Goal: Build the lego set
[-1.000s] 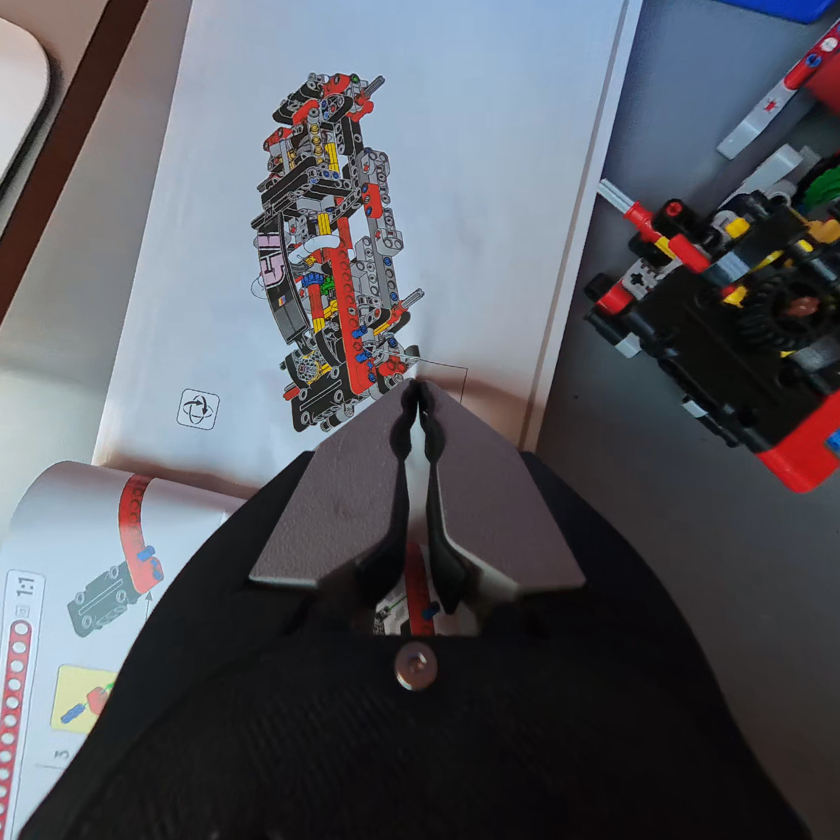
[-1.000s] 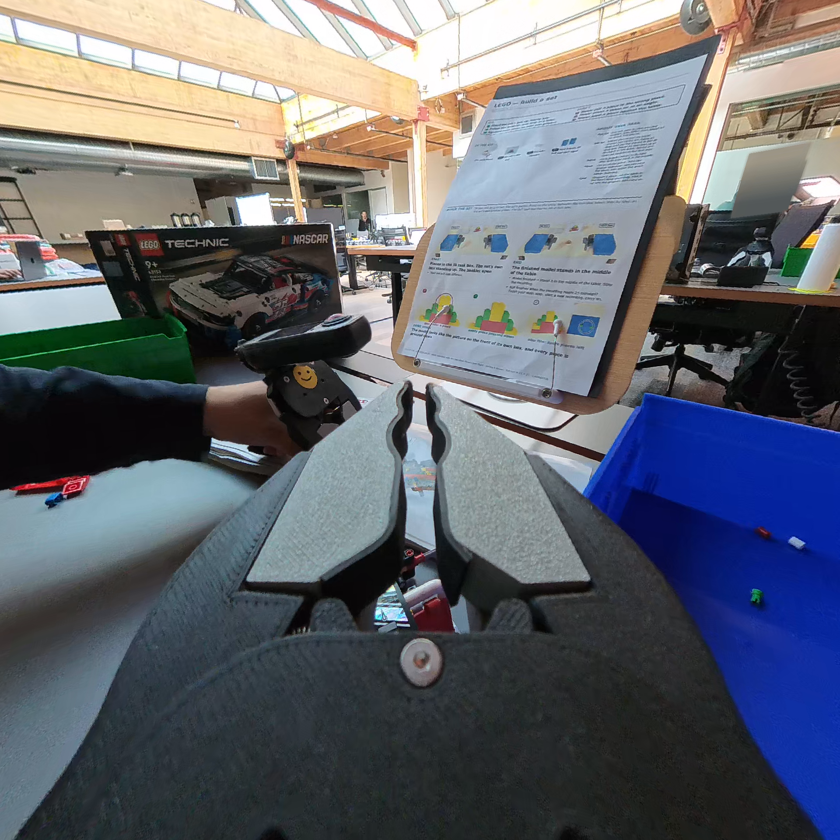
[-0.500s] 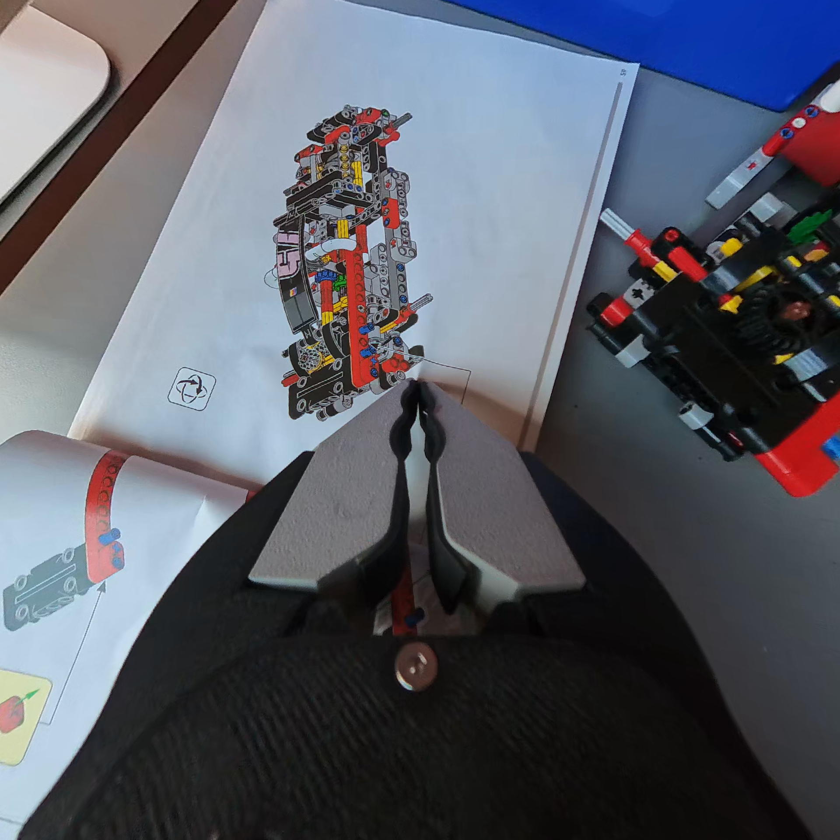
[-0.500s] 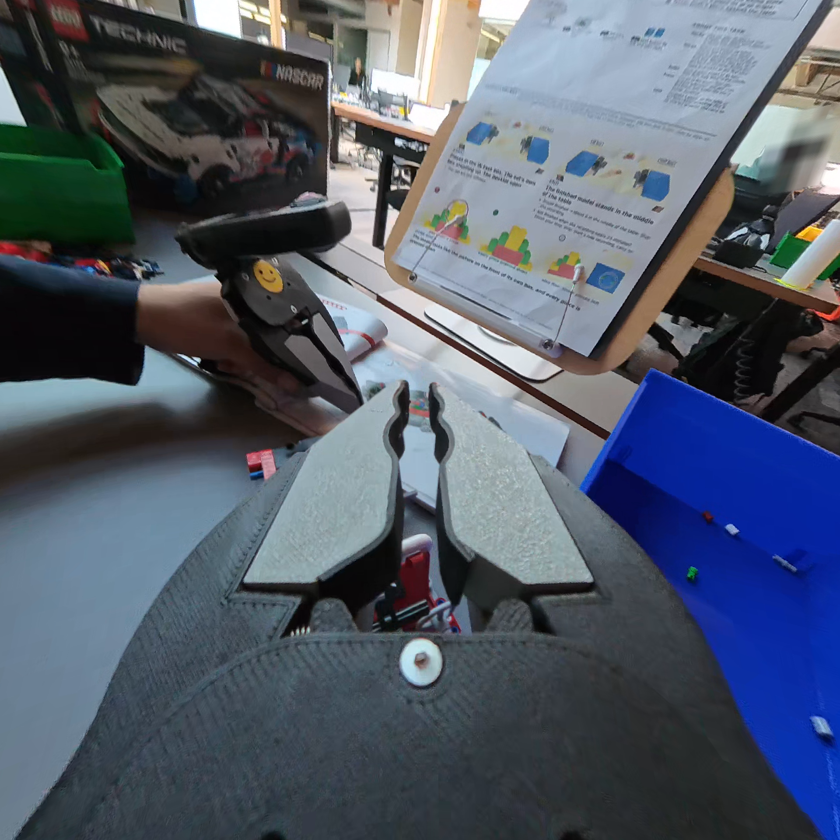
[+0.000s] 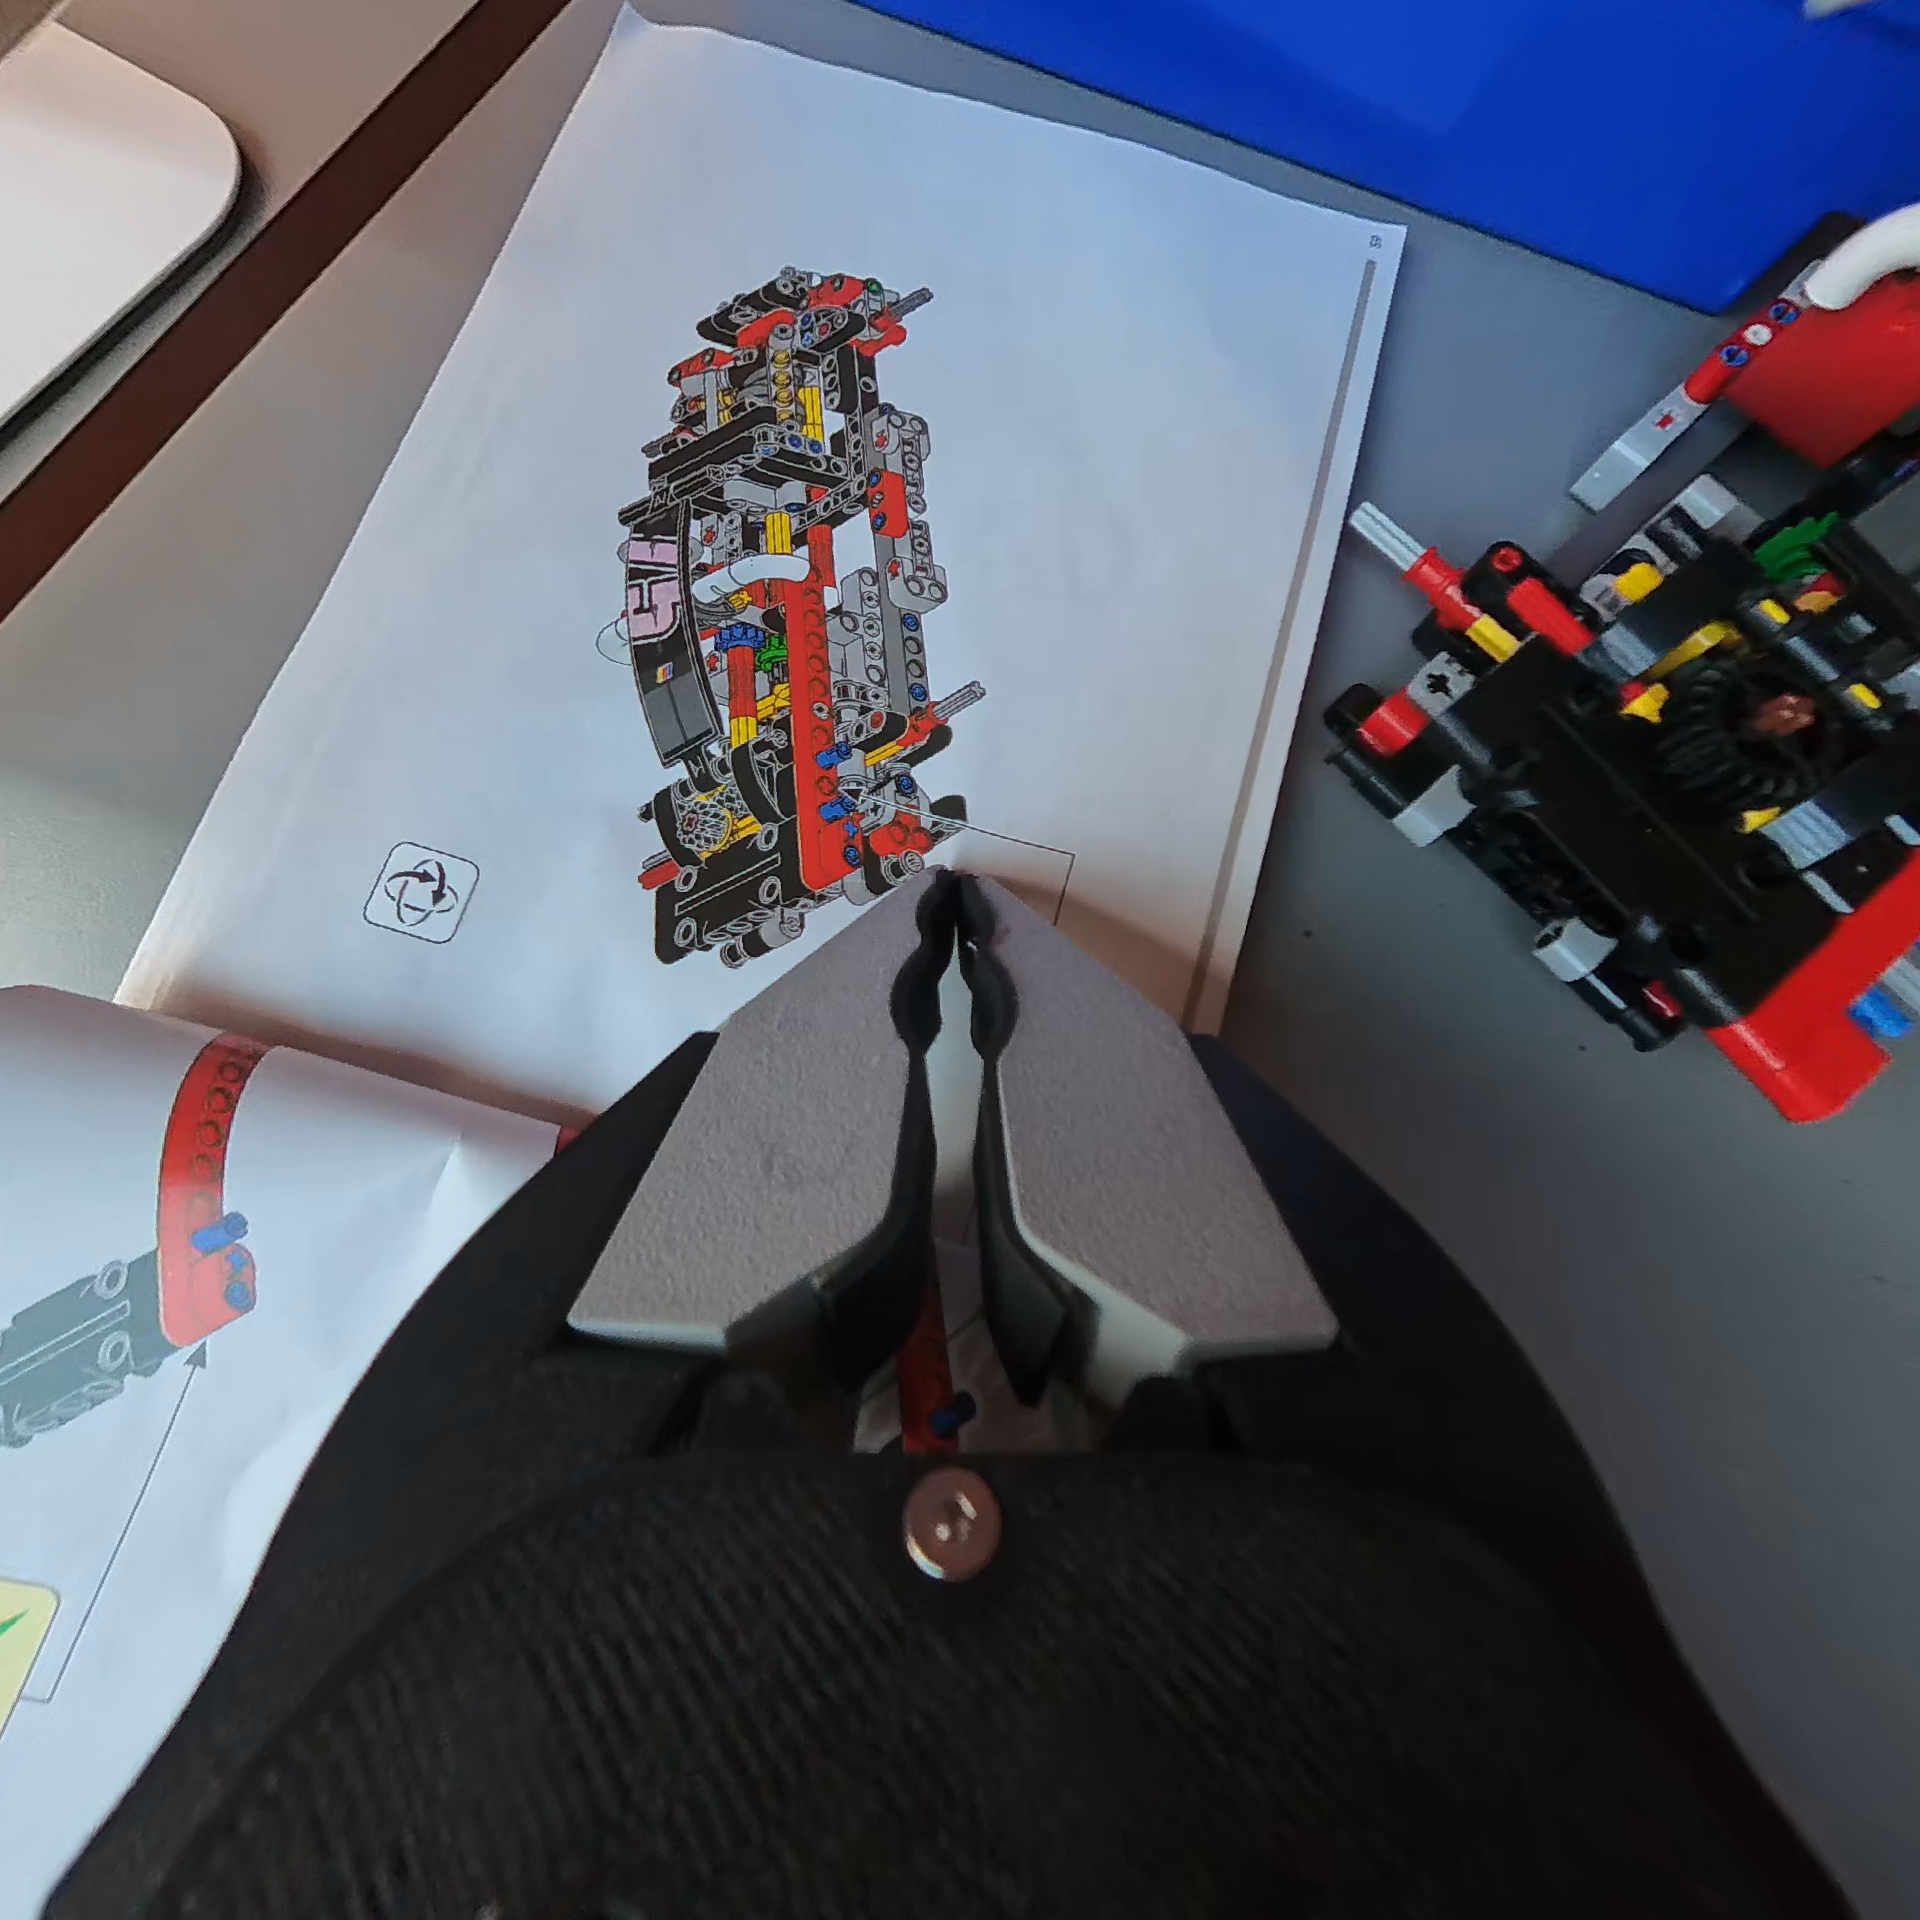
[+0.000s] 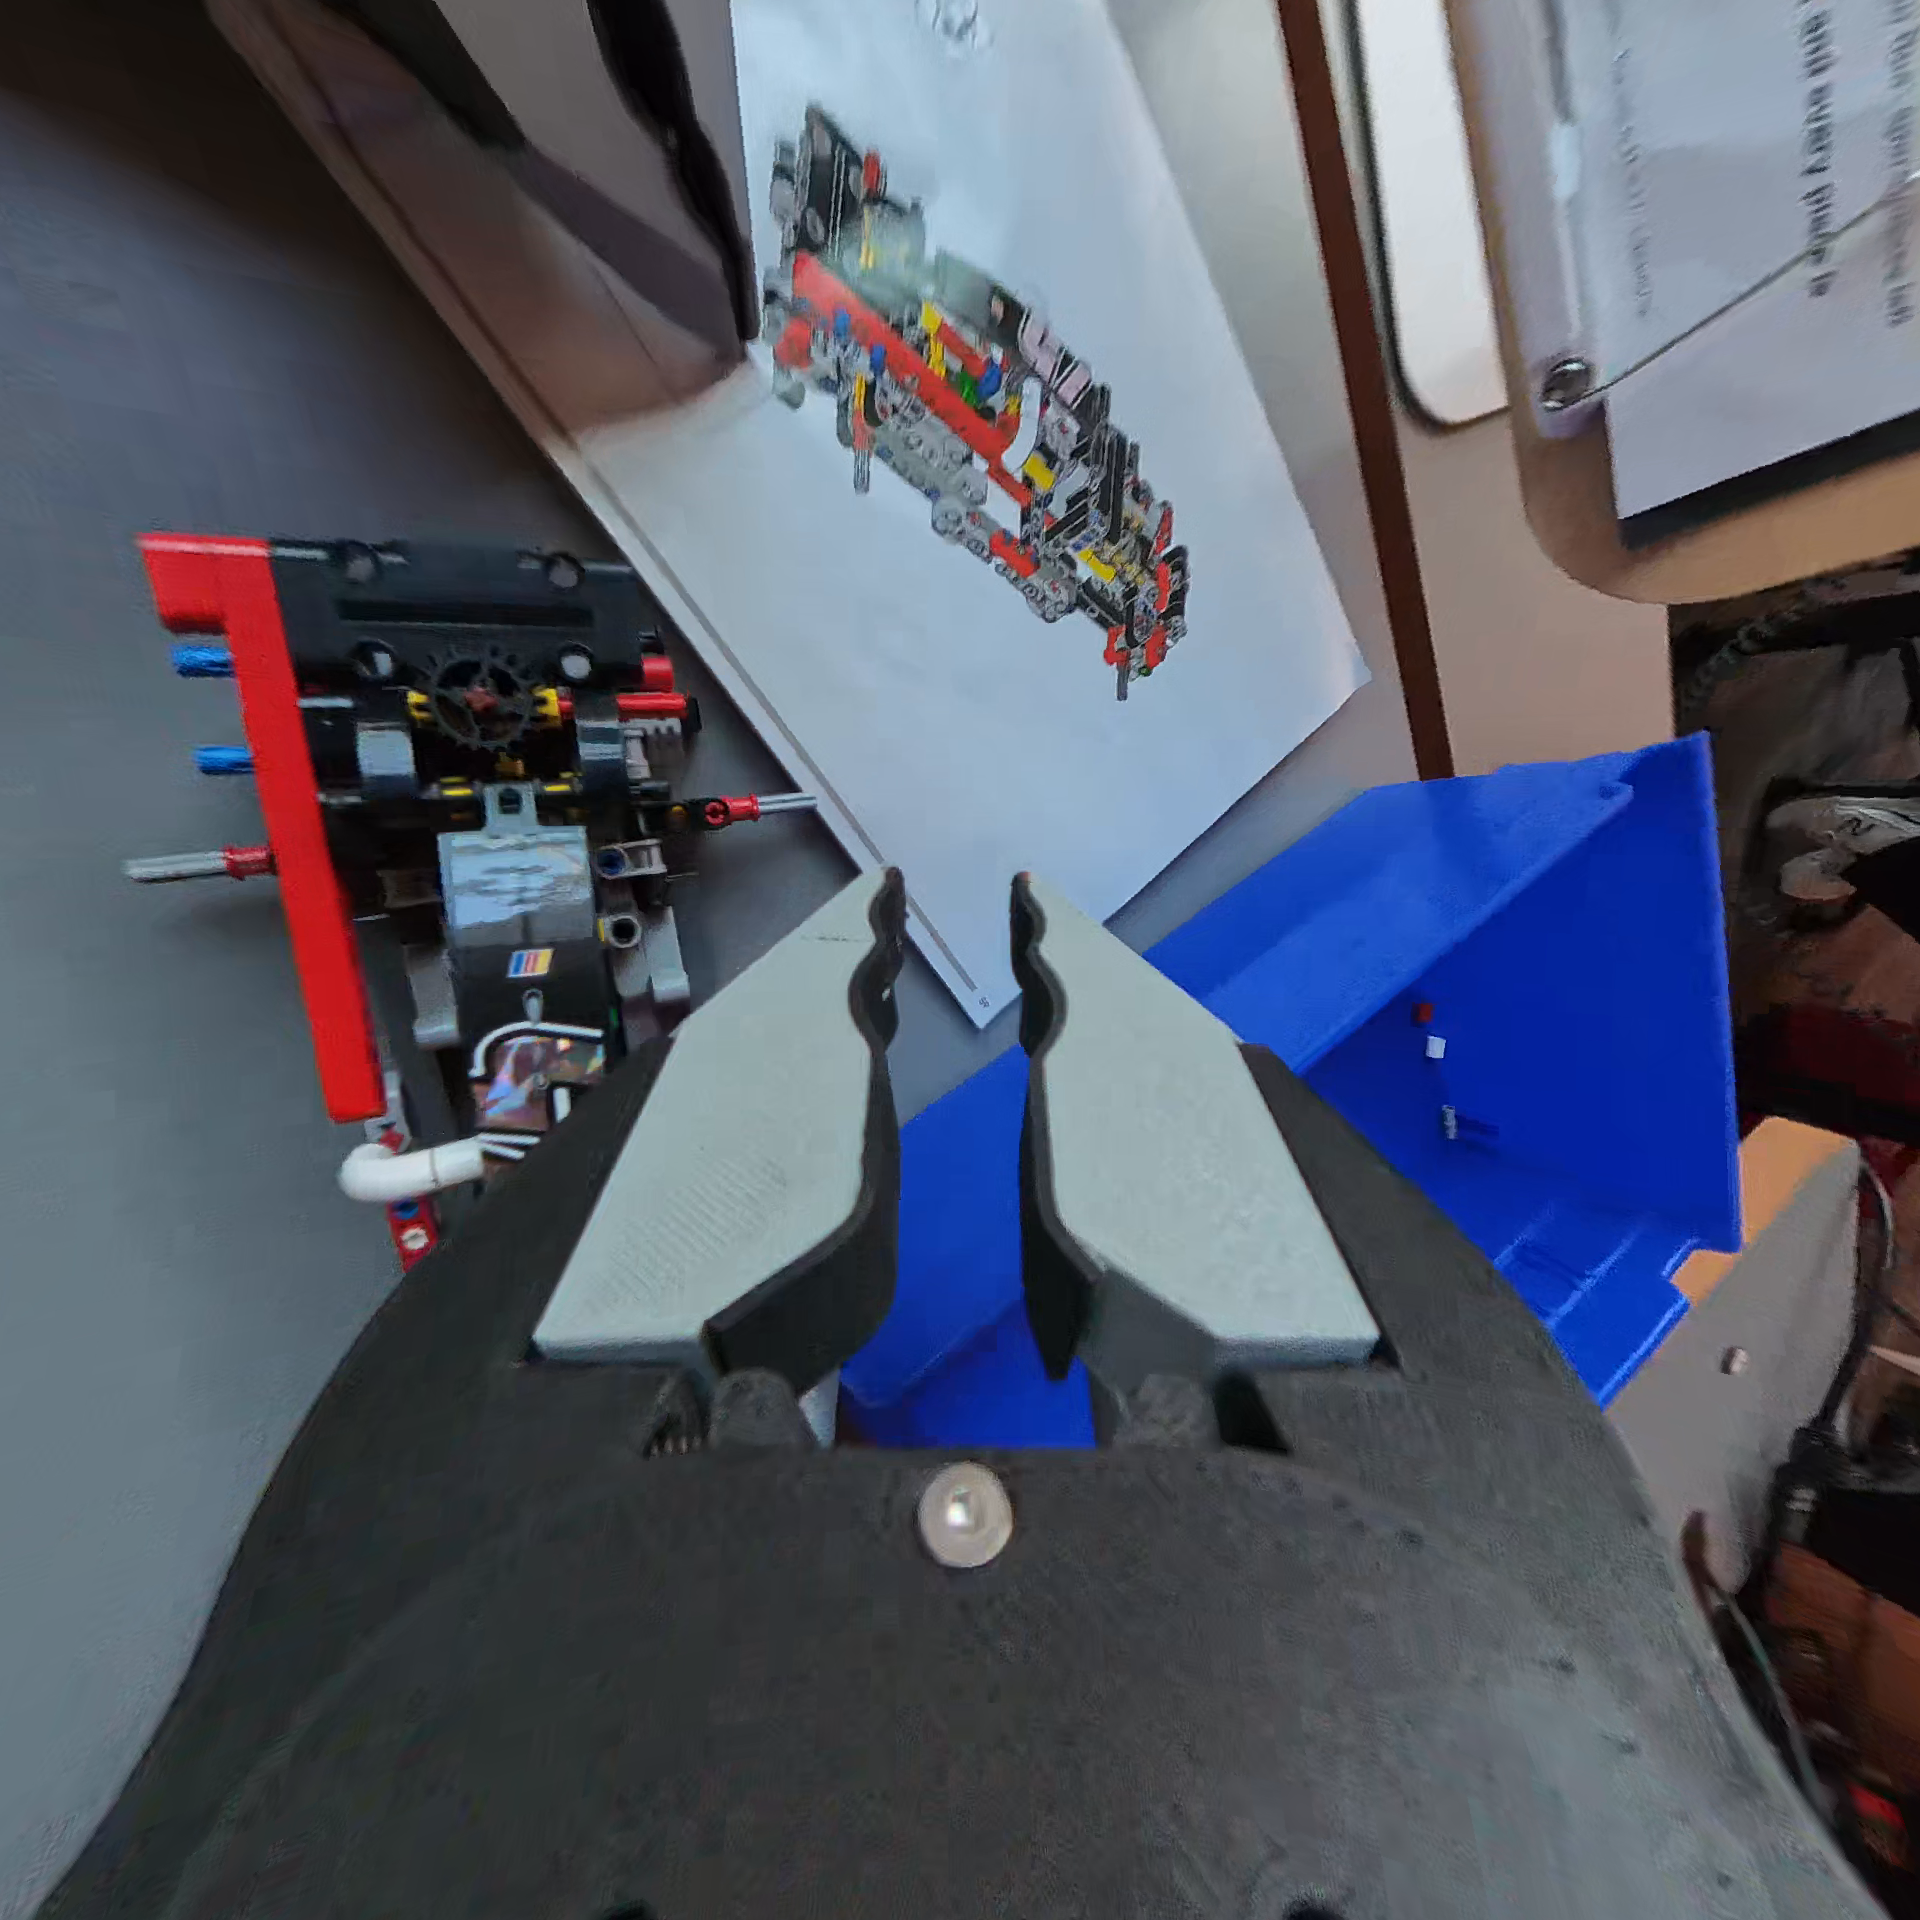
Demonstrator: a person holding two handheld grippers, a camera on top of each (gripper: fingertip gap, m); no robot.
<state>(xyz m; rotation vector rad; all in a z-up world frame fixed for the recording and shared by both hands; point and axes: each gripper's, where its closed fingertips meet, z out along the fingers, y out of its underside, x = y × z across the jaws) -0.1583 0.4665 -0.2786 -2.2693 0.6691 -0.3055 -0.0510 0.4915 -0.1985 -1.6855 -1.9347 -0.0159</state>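
Grey table (image 6: 125, 312), left gripper (image 5: 954, 883) closed over booklet (image 5: 1039, 343), right gripper (image 6: 954, 883) open, empty, above booklet corner beside blue bin (image 6: 1558, 935)

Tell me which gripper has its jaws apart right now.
The right gripper: a clear gap shows between its fingertips, above the booklet corner and blue bin. The left gripper has its tips together over the instruction booklet.

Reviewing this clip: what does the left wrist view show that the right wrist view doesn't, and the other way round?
Only the left wrist view shows the left gripper, its tips together over the page, and the curled facing page with a red curved part drawn on it.

Only the right wrist view shows the right gripper, jaws apart with nothing between them, the inside of the blue bin with a few small pieces, and a wooden document stand.

Both show the instruction page, the half-built brick model and the grey table.
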